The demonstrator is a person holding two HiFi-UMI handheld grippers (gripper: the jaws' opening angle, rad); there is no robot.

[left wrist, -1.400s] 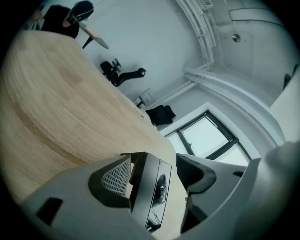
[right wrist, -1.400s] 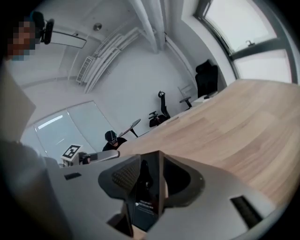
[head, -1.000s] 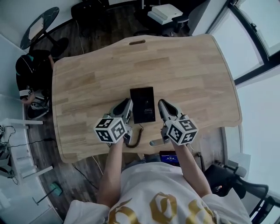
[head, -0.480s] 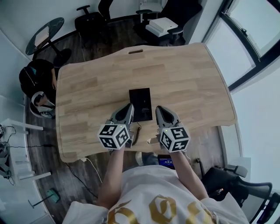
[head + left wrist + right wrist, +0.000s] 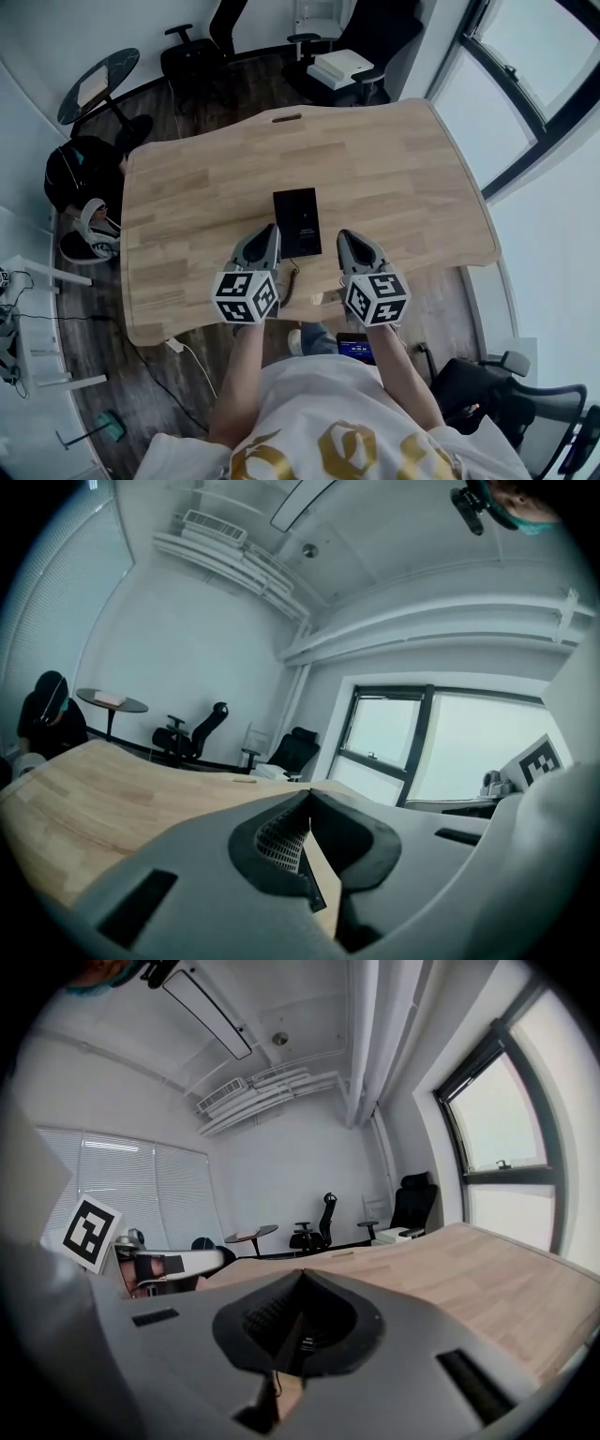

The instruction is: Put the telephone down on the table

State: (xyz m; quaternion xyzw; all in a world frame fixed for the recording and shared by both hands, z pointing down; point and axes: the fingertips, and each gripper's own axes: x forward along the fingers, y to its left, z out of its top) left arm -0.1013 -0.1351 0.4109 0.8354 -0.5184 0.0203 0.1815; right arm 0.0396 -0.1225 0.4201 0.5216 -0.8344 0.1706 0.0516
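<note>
Telephone [image 5: 297,222]: black, rectangular, lying flat on the wooden table [image 5: 403,159]. It sits in the near-centre part, long side pointing away from the person. A coiled cord [image 5: 293,278] lies just behind its near end, between the 2 grippers.

Left gripper [image 5: 269,229]: jaws clenched together, nothing between them. Its tip is just beside the telephone's near-left corner; contact cannot be judged from above.

Right gripper [image 5: 344,234]: jaws also pressed together, empty. Its tip is to the right of the telephone's near end, with a strip of bare wood between.

The telephone lies between the 2 tips and reaches ahead of them. Both grippers point away from the person.
</note>
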